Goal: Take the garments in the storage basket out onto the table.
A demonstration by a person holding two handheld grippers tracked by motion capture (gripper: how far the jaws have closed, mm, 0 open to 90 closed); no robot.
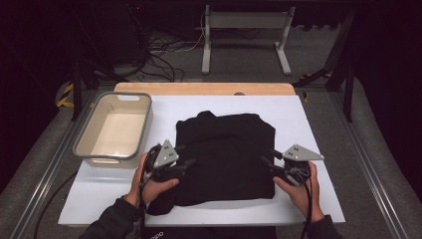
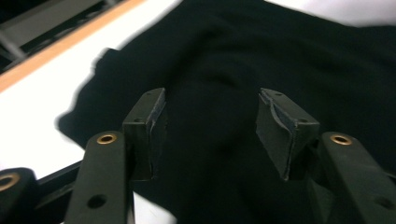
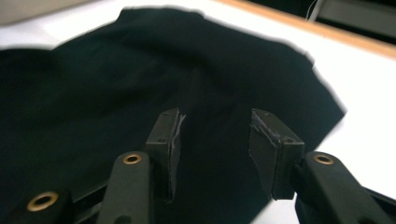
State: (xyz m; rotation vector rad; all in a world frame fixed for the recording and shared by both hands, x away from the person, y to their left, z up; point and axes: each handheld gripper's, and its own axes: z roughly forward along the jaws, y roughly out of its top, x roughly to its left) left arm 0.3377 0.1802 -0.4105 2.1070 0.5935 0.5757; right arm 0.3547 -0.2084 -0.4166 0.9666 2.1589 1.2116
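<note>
I take the step in hand to be folding the black garment (image 1: pixel 226 159), which lies partly folded in the middle of the white table (image 1: pixel 318 129), with the beige basket (image 1: pixel 115 129) well off beyond my left fingers. Both my grippers sit at its near corners. The left gripper (image 1: pixel 185 164) has its jaws apart over the cloth; in the left gripper view the fabric spreads ahead of and beneath the pads (image 2: pixel 280 128), not pinched between them. The right gripper (image 1: pixel 271 163) is likewise spread wide, and in the right gripper view the garment's edge runs just past the outer pad (image 3: pixel 268 144). Next, I judge, I must lower each pair of fingers onto a side edge, close on the cloth, then lift together.
</note>
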